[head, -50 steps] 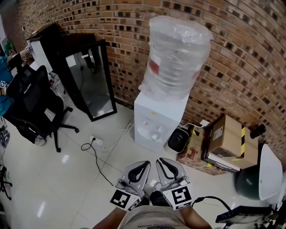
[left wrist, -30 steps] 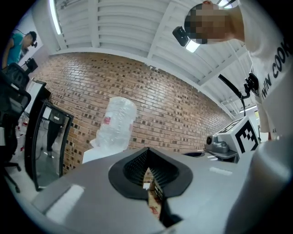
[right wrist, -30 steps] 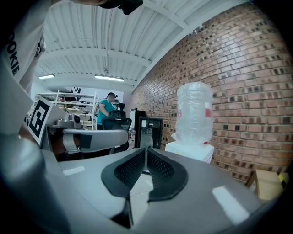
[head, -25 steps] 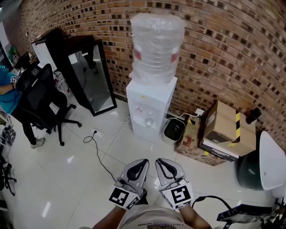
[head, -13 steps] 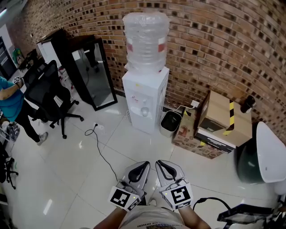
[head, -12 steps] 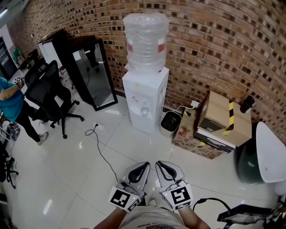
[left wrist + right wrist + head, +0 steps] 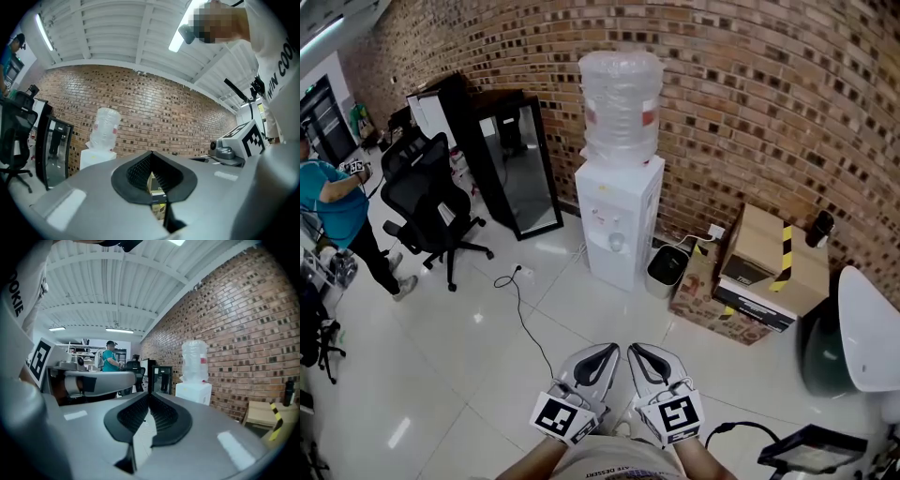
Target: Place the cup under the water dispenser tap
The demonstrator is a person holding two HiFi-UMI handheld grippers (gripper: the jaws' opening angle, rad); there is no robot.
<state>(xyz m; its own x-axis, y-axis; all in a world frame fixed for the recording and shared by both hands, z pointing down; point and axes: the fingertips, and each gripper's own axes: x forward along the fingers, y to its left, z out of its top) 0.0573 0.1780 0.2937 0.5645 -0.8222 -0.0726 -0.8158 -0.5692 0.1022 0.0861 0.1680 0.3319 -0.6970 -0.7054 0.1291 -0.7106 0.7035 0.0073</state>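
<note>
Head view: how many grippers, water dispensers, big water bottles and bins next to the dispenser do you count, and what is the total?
Grippers: 2 (left gripper, right gripper)
Water dispenser: 1
Water bottle: 1
Bin: 1
Total: 5

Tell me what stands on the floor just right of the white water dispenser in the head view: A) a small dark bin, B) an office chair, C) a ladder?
A: a small dark bin stands beside the water dispenser, cardboard boxes further right.
</note>
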